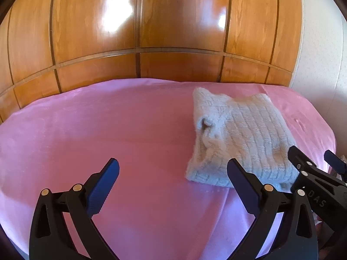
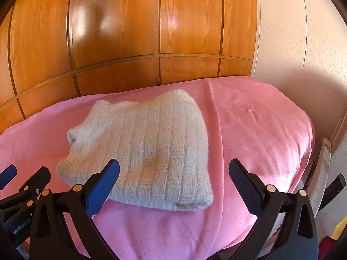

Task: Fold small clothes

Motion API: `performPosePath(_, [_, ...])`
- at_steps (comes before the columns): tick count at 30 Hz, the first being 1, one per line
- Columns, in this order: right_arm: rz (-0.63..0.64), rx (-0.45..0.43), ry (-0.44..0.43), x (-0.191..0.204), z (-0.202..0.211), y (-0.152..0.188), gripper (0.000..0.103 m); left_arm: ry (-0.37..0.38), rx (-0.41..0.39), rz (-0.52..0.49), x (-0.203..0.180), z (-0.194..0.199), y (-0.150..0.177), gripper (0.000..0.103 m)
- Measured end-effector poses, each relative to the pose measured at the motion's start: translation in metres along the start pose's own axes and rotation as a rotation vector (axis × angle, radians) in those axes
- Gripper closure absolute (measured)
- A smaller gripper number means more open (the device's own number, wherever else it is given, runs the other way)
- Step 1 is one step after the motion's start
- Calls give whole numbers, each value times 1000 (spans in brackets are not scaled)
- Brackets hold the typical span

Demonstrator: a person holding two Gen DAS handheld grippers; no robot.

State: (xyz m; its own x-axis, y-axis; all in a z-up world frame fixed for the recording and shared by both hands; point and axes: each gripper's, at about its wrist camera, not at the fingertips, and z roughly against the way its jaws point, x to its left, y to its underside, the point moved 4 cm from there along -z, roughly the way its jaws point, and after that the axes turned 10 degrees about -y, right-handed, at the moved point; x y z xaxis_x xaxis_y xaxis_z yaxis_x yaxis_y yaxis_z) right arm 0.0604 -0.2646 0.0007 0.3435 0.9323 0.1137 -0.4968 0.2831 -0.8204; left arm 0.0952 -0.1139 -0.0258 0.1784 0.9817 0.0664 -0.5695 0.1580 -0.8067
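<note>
Sweater (image 2: 143, 151) lies folded on pink bedspread (image 2: 260, 134); tongs spread.

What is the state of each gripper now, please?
Left gripper: open, holding nothing, beside the sweater.
Right gripper: open, holding nothing.

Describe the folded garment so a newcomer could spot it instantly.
Find the wooden wardrobe, then the pink bedspread before it. On that lies the white knit sweater, folded into a ribbed rectangle, the only garment on the bed.
</note>
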Motion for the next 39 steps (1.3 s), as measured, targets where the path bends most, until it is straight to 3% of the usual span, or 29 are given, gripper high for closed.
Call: performPosePath(39, [-29,-32,-8,-4,1,-3,2,-27,-42,-15,-8,10,-7,4])
